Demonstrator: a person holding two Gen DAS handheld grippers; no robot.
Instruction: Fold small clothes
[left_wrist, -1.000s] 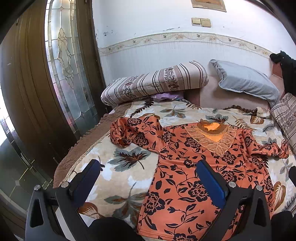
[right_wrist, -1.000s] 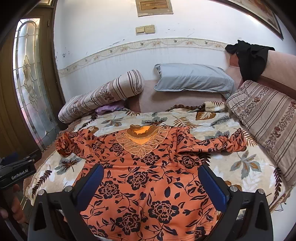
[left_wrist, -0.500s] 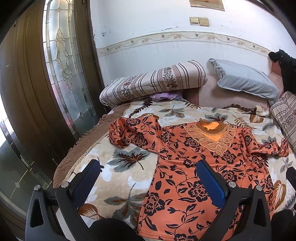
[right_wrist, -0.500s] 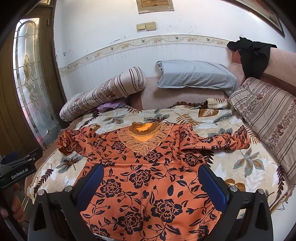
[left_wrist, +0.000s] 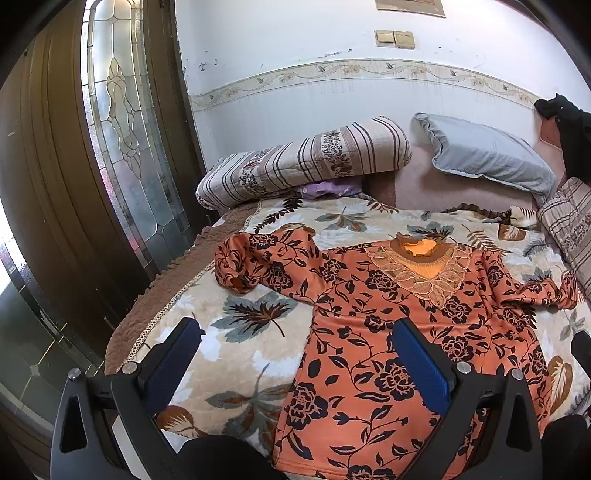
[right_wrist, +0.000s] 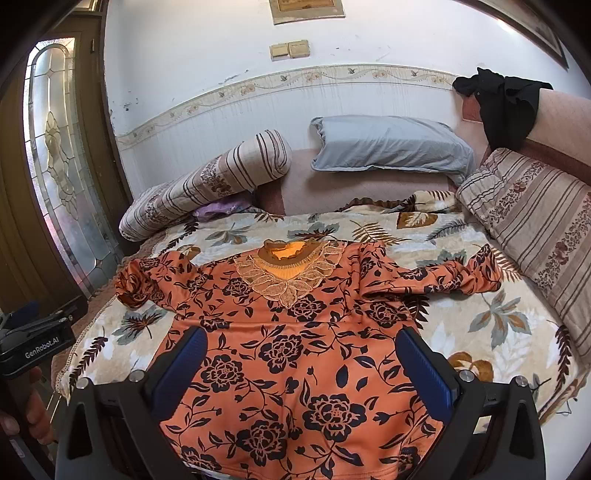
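Orange top (right_wrist: 295, 332) lies flat mid-frame, same as before. Both claws, left gripper (left_wrist: 295, 350) & right gripper (right_wrist: 303, 358), stay spread wide, holding nothing; views shift only slightly.

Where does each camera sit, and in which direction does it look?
Left wrist: on the left tool, above the bed's near left edge, facing the blanket and the orange top; only its open fingers show.
Right wrist: on the right tool, over the top's lower part, facing the far wall; its open fingers show, with the left tool and a hand at the left edge.
Shared: top, blanket, grey pillow.
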